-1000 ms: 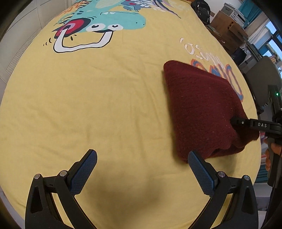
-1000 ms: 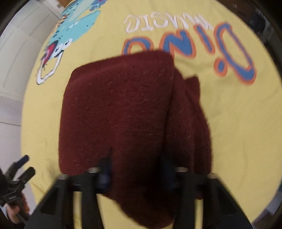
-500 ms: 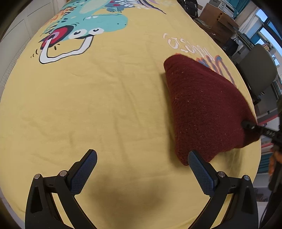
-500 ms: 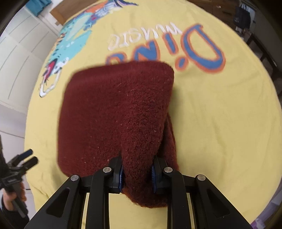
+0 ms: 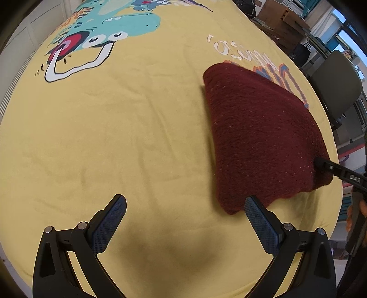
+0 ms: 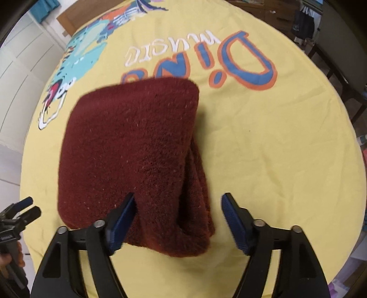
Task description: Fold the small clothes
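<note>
A dark red knitted garment [image 6: 133, 155] lies folded into a thick pad on the yellow printed sheet [image 6: 263, 149]. My right gripper [image 6: 177, 201] hangs over its near edge; its jaws are opening, the cloth lies between them and the pads no longer press it. In the left wrist view the same garment [image 5: 259, 137] lies at the right, with a finger of the right gripper [image 5: 335, 169] at its far corner. My left gripper [image 5: 183, 206] stands open over bare sheet, its right fingertip just short of the garment's near corner.
The sheet carries a teal dinosaur print [image 5: 110, 29] and blue-orange lettering [image 6: 240, 57]. A grey chair [image 5: 337, 84], boxes and shelves [image 5: 282, 18] stand beyond the right edge. White cabinet doors [image 6: 20, 64] are at the left. A hand [image 6: 11, 259] holds the left gripper's handle.
The right gripper was shut on the garment's folded edge half a second ago; now its jaws are apart and the cloth lies flat. The left gripper drifted slightly.
</note>
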